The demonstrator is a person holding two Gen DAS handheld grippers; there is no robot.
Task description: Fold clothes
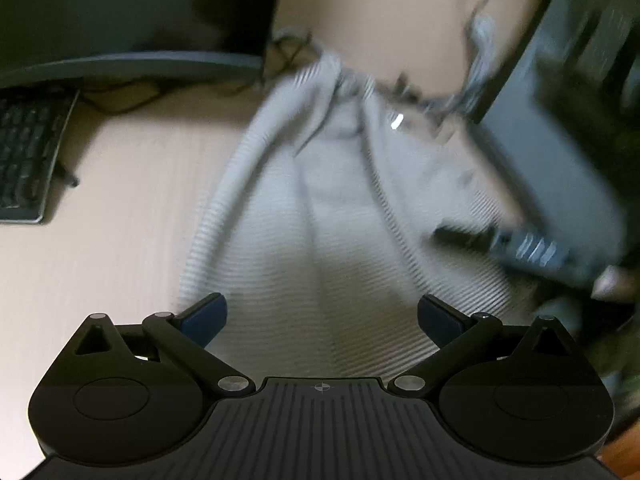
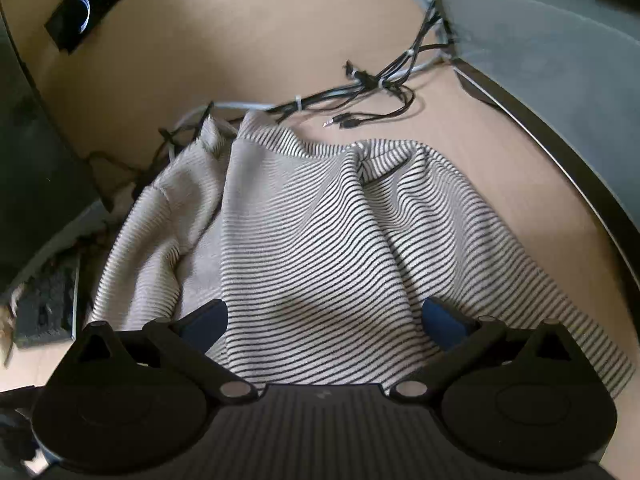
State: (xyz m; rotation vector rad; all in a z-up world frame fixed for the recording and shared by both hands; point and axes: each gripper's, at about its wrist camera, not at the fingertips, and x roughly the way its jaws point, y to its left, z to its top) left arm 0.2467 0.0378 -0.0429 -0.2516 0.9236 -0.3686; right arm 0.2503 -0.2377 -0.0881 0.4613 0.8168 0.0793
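Note:
A white garment with thin black stripes point(image 2: 320, 232) lies rumpled on a light wooden desk point(image 2: 500, 152); its left part is turned over and shows the paler inside. It also shows, blurred by motion, in the left wrist view point(image 1: 320, 208). My right gripper point(image 2: 324, 320) is open, its blue-padded fingers spread wide just above the garment's near part. My left gripper point(image 1: 322, 316) is open too, fingers wide over the garment's near edge. Neither holds cloth. The right gripper shows blurred at the right of the left wrist view point(image 1: 532, 248).
A bundle of black and grey cables point(image 2: 360, 88) lies on the desk just behind the garment. A keyboard point(image 1: 28, 152) sits at the left, under a monitor point(image 1: 120, 8). A dark monitor base edge point(image 2: 560, 128) curves along the right. A black box point(image 2: 84, 4) lies at the far left.

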